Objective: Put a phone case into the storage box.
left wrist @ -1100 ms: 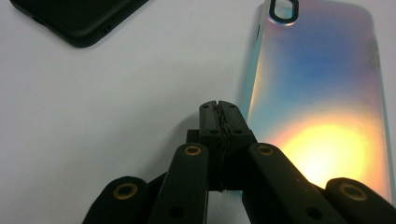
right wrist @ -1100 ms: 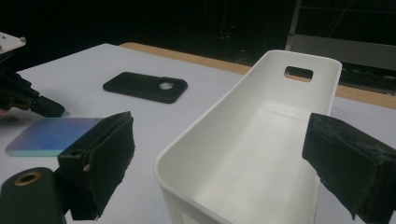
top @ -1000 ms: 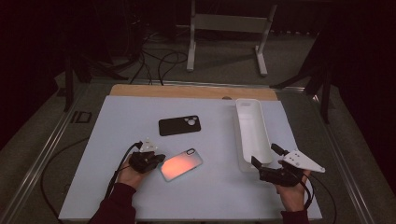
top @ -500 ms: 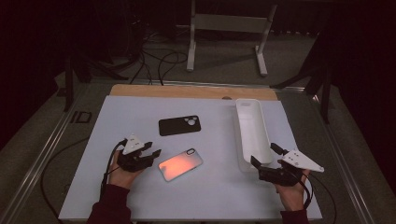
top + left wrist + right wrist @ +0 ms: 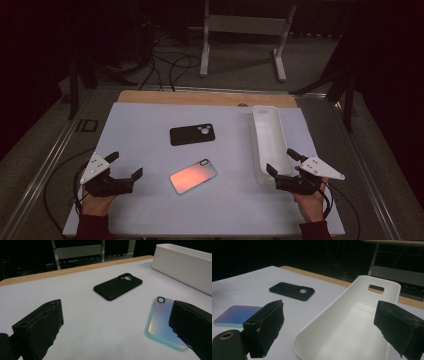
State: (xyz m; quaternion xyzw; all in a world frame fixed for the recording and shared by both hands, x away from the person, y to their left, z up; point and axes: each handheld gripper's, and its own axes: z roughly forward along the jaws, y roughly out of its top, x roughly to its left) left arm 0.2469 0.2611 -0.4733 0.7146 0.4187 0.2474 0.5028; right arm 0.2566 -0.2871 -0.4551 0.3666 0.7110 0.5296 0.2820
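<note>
My left gripper (image 5: 124, 166) has its jaws spread wide, having just been opening, with nothing between them but bare white table top (image 5: 150, 135). In the left gripper view the iridescent phone case (image 5: 163, 321) lies flat on the table beside the right-hand jaw, which covers part of its near edge; I read no contact there. In the high view that same case (image 5: 193, 176) sits to the right of the left gripper, apart from it, camera cut-out pointing away from me.

Farther out from the left jaws, the black phone case (image 5: 118, 286) lies flat toward the middle of the table, well apart from the iridescent one.

My right gripper (image 5: 283, 162) also stands released, jaws wide. In the right gripper view the near end of the white tray (image 5: 359, 307) lies between and just ahead of the two jaws, the pads off its walls. The tray runs lengthwise away from me along the right side of the table, a slot cut in its far end wall.

Beyond the white top, a wooden strip (image 5: 200, 97) edges the far side, then a metal stand (image 5: 240, 25) on the dark floor.
</note>
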